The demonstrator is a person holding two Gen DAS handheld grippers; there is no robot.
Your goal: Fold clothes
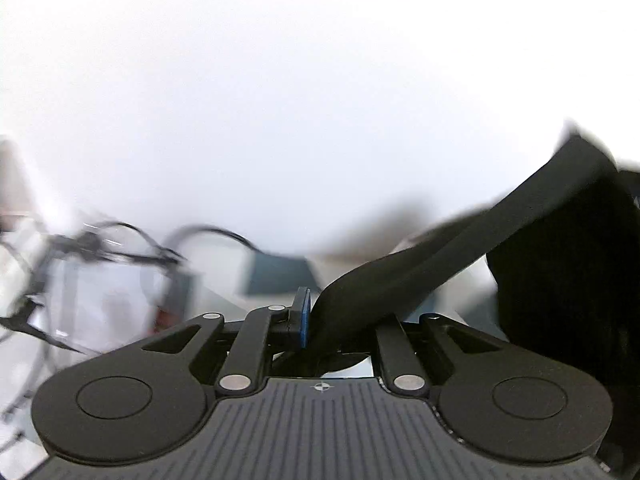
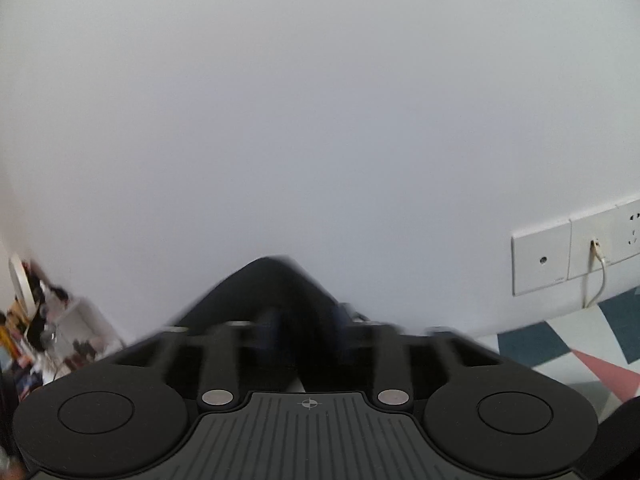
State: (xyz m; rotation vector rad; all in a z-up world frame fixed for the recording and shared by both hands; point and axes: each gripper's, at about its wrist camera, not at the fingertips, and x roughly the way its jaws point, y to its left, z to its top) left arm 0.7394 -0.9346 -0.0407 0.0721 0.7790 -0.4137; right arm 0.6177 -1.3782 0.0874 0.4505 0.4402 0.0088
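Both grippers raised toward a pale wall, a dark garment held up between them. Left gripper (image 1: 320,320): its fingers are pinched together on a band of the black garment (image 1: 460,248), which climbs from the pinch toward 2 o'clock and widens into a dark hanging mass at 3 o'clock. One blue pad (image 1: 305,320) shows against the cloth. Right gripper (image 2: 308,320): the same dark cloth (image 2: 272,280) rises in a peak at 12 o'clock from between its fingers, which appear clamped on it, though blur softens the tips. A wall socket plate (image 2: 560,256) with a white cable sits at 3 o'clock; a patterned surface (image 2: 560,344) in teal, white and pink lies below it at 4 o'clock. Loose cables (image 1: 120,240) blur at 9 o'clock in the left view.

The garment hangs in the air, off any surface. Whether it is being shaken out for a fold or carried after one cannot be settled here. To handle it well in either case: keep both pinches firm, hold the two grippers level, and keep the span between them taut enough that the cloth drapes flat without twisting.
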